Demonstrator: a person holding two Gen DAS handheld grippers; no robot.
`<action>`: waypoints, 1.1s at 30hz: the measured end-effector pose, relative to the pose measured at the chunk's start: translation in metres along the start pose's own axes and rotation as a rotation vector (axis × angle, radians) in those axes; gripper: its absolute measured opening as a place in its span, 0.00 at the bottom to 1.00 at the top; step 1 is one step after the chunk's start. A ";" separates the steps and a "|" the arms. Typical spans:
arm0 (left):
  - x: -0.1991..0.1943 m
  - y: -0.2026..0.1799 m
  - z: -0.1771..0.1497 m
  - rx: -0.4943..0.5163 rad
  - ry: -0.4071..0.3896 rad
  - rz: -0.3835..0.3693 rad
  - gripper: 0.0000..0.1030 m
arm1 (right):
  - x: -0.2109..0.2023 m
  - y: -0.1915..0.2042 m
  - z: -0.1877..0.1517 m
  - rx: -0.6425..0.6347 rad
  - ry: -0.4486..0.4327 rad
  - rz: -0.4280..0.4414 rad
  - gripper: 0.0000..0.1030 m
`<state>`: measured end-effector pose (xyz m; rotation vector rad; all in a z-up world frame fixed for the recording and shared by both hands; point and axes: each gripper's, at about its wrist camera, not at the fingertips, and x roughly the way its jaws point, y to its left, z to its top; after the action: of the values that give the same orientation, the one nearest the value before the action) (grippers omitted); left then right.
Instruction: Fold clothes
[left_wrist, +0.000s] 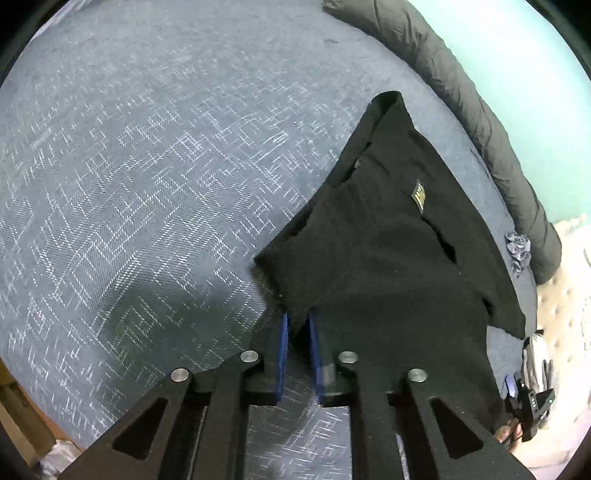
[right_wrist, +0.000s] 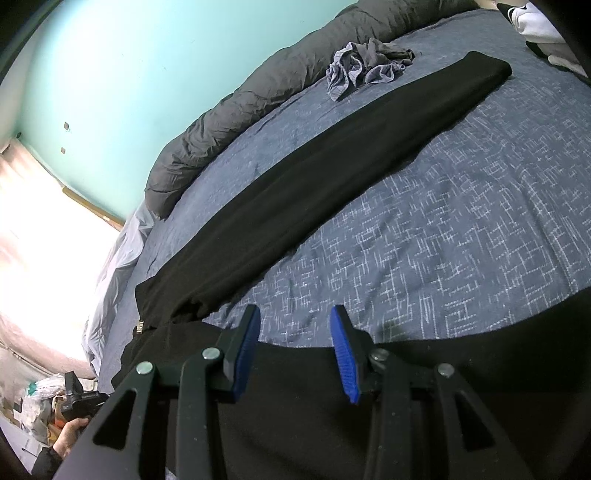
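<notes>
Two tools | left tool (left_wrist: 297, 325) – pinching black trousers (left_wrist: 388, 258) corner | right tool (right_wrist: 295, 325) – parted above trousers

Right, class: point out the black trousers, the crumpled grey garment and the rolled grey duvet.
black trousers (right_wrist: 332, 155), right wrist view, middle of the leg.
crumpled grey garment (right_wrist: 364, 68), right wrist view, its centre.
rolled grey duvet (left_wrist: 480, 110), left wrist view, mid-roll.

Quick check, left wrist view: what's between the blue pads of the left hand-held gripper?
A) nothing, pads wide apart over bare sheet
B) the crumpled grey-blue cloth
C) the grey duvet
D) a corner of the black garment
D: the left hand-held gripper has its blue pads close together on a corner of the black garment, which lifts off the blue bedsheet there; the crumpled grey-blue cloth lies far off.
</notes>
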<state>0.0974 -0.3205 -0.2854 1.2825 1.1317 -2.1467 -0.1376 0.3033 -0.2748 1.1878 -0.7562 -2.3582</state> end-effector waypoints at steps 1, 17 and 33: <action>-0.004 -0.003 -0.001 -0.002 -0.008 0.010 0.28 | 0.000 0.000 0.000 -0.001 0.000 0.000 0.39; 0.018 -0.026 0.000 0.011 -0.021 0.060 0.49 | 0.001 0.000 -0.002 0.007 0.006 0.000 0.39; 0.011 0.015 -0.008 -0.079 -0.024 -0.037 0.10 | 0.000 -0.004 0.000 0.015 0.010 0.003 0.39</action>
<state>0.1061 -0.3221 -0.3031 1.2076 1.2264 -2.1152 -0.1377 0.3069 -0.2775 1.2036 -0.7735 -2.3464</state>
